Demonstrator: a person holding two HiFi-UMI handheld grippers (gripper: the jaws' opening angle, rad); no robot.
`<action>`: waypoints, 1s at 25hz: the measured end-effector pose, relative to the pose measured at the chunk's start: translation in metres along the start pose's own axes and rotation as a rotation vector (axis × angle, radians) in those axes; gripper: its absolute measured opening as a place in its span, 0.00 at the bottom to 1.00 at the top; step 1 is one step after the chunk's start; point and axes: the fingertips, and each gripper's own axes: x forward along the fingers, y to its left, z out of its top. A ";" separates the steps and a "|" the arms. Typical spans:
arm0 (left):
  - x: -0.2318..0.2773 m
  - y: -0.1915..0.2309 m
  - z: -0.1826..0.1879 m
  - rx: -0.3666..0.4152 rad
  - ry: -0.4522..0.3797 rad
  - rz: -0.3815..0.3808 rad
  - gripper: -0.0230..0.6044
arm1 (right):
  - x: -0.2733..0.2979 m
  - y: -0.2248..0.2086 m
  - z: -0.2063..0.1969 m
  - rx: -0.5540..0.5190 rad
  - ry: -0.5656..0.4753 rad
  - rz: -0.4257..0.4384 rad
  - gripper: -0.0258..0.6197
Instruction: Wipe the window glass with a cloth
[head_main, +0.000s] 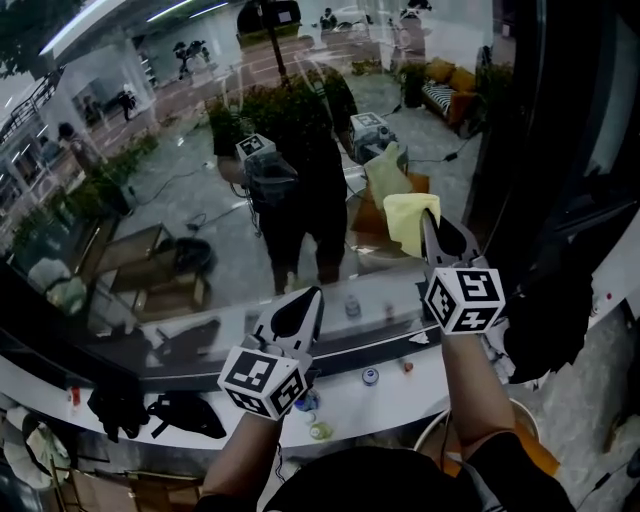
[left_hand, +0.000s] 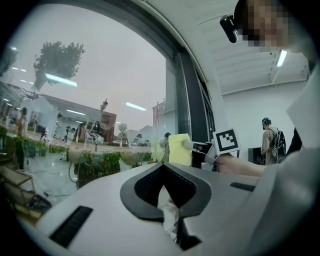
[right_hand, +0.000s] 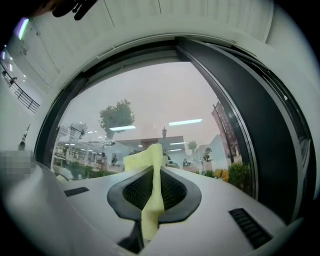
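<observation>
The window glass (head_main: 190, 160) fills the head view and mirrors the person and both grippers. My right gripper (head_main: 428, 225) is shut on a yellow cloth (head_main: 408, 218), held up against or very close to the pane at the right. The cloth (right_hand: 150, 197) runs between the shut jaws and sticks out past the tips toward the glass (right_hand: 150, 110). My left gripper (head_main: 312, 298) hangs lower and to the left, near the sill, shut on a small crumpled white scrap (left_hand: 169, 212). From the left gripper view the yellow cloth (left_hand: 179, 149) shows beside the glass (left_hand: 100, 100).
A dark window frame (head_main: 525, 150) rises just right of the cloth, also the frame (right_hand: 245, 120). Below the glass runs a white sill (head_main: 400, 395) with small bottles and caps (head_main: 370, 376) and dark bags (head_main: 120, 405). A person with a backpack (left_hand: 272, 142) stands far behind.
</observation>
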 end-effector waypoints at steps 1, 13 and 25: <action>-0.001 0.000 0.004 0.006 -0.006 0.000 0.04 | -0.001 0.002 0.010 -0.002 -0.016 0.004 0.10; -0.005 0.010 0.056 0.056 -0.078 0.015 0.04 | 0.015 0.028 0.078 -0.045 -0.105 -0.003 0.10; -0.014 0.031 0.058 0.020 -0.078 0.059 0.04 | 0.052 0.030 0.060 -0.056 -0.075 -0.086 0.10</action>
